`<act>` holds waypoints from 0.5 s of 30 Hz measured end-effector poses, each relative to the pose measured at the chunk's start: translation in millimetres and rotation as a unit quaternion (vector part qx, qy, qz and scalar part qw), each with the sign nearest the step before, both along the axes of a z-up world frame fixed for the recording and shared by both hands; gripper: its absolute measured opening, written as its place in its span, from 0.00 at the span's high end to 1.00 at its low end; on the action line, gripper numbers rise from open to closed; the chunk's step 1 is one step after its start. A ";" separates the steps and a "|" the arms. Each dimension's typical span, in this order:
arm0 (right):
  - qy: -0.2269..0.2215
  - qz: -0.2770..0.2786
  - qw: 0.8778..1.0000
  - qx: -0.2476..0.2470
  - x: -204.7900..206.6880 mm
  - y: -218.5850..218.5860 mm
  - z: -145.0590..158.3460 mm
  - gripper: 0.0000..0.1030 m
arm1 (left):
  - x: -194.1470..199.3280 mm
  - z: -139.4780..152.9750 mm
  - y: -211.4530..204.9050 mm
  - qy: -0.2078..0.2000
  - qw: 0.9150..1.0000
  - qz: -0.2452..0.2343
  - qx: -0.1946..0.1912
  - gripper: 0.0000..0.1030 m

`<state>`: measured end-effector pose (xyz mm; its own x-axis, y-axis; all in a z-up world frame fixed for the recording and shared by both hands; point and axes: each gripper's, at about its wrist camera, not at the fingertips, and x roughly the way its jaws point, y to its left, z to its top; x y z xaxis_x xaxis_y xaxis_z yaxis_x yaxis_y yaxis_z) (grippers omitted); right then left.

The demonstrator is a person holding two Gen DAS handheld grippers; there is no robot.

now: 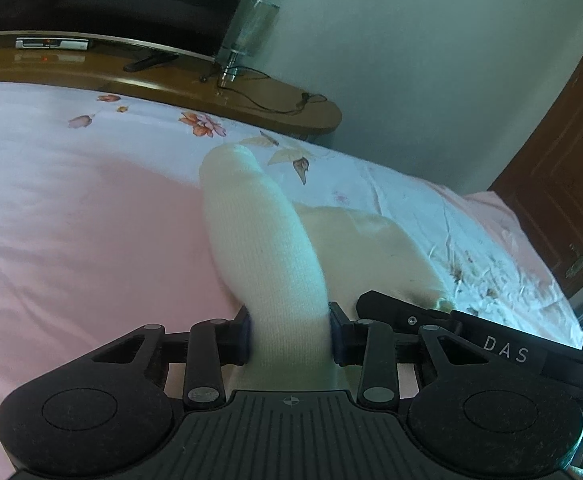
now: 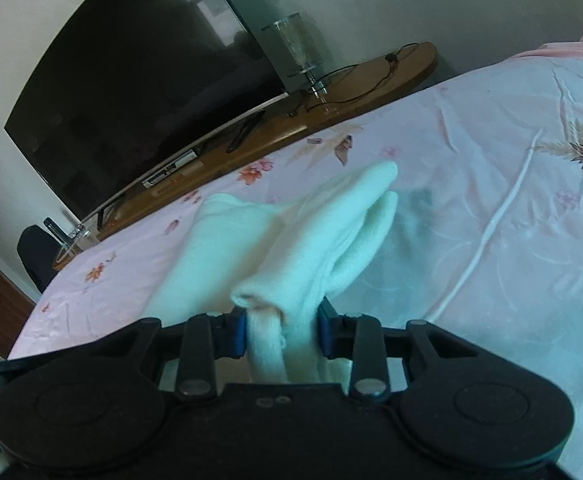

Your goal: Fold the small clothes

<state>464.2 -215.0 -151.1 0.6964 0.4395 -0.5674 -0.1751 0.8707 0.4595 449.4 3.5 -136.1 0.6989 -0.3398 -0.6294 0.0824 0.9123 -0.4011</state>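
Observation:
A pair of white knitted socks lies on a pink flowered bedsheet (image 1: 71, 220). In the left wrist view my left gripper (image 1: 290, 334) is shut on one white sock (image 1: 251, 232), which runs away from the pads toward the bed's far edge. A second sock (image 1: 363, 248) lies to its right. The right gripper's black arm (image 1: 471, 332) shows at the lower right. In the right wrist view my right gripper (image 2: 281, 334) is shut on bunched white sock fabric (image 2: 331, 224); the other sock (image 2: 219, 232) stretches to the left. The fabric hides both grippers' pads in part.
A wooden shelf (image 1: 251, 96) runs along the bed's far edge, bearing a dark television (image 2: 143, 76), a glass lamp (image 1: 251, 28) with a black cable, and a set-top box (image 1: 51, 43). A brown door (image 1: 563, 184) stands at the right. A white cord (image 2: 487, 232) crosses the sheet.

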 end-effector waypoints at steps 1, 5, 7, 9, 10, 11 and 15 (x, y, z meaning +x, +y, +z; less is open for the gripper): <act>-0.001 0.002 1.000 0.001 -1.7 1.9 2.7 0.68 | -3.3 2.2 4.6 -0.002 1.000 0.003 -0.004 0.65; -0.012 0.010 1.000 0.008 -8.9 19.5 14.3 0.69 | -19.0 13.6 27.5 -0.016 1.000 0.013 -0.008 0.65; -0.021 0.017 1.000 0.011 -14.9 35.0 21.0 0.69 | -27.0 20.2 42.9 -0.024 1.000 0.019 -0.006 0.65; -0.028 0.022 0.999 0.014 -19.0 50.9 27.2 0.69 | -34.8 26.1 61.1 -0.029 0.999 0.028 -0.006 0.65; -0.033 0.028 0.999 0.015 -21.7 62.9 30.6 0.69 | -38.4 28.8 71.4 -0.030 0.999 0.033 -0.005 0.65; -0.036 0.033 0.999 0.015 -22.9 73.8 33.1 0.69 | -41.8 30.9 82.1 -0.032 0.999 0.039 -0.003 0.65; -0.042 0.054 0.997 0.023 -22.7 116.4 37.7 0.69 | -53.3 37.4 128.4 -0.037 0.997 0.064 0.007 0.65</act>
